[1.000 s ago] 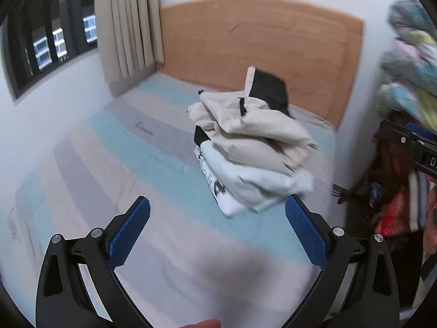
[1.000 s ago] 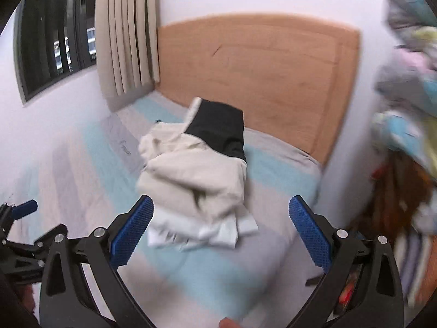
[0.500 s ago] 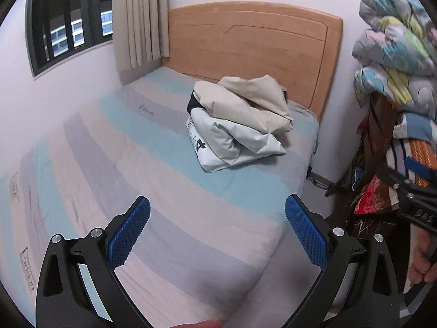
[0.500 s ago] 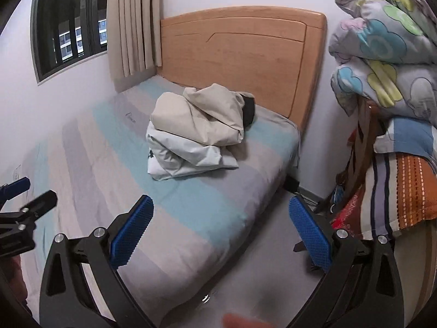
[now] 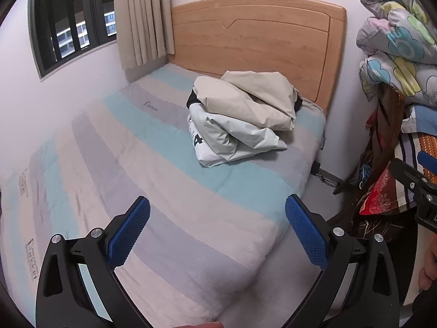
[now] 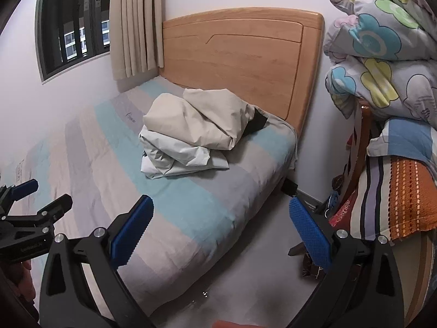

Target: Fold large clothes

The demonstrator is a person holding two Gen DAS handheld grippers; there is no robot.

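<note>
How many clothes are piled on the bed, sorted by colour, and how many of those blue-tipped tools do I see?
Beige garment: 1
Pale grey-white garment with dark print: 1
Black garment, mostly hidden: 1
Blue-padded tools, both open and empty: 2, the left tool and the right tool
Total: 5

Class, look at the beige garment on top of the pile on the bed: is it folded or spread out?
Folded. The beige garment sits doubled into a rumpled bundle atop the pale grey garment, not laid flat on the striped bed.
</note>
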